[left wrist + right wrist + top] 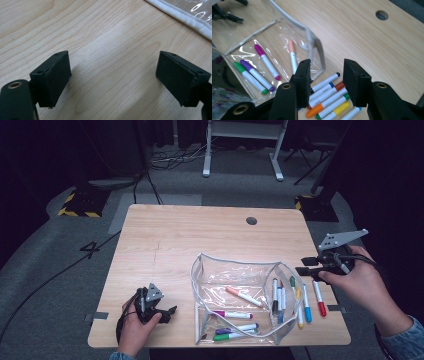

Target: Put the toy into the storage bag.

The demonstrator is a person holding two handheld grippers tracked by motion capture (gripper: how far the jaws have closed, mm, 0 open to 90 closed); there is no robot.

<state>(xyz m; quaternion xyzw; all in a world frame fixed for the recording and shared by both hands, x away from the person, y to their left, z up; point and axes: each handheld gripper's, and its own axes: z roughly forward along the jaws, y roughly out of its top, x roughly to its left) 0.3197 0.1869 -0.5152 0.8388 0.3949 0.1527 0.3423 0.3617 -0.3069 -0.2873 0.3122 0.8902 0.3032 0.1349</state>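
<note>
A clear zip pouch lies open on the front middle of the wooden table. Inside it lie an orange-capped marker, a magenta one, a purple one and a green one. Several more markers lie at the pouch's right end. My right gripper hovers above those markers, jaws open with nothing between them. My left gripper rests near the front left corner, open over bare wood, left of the pouch's white edge.
A round cable hole sits near the table's far edge. Beyond the table are floor cables and a white desk frame. The right hand is close to the table's right edge.
</note>
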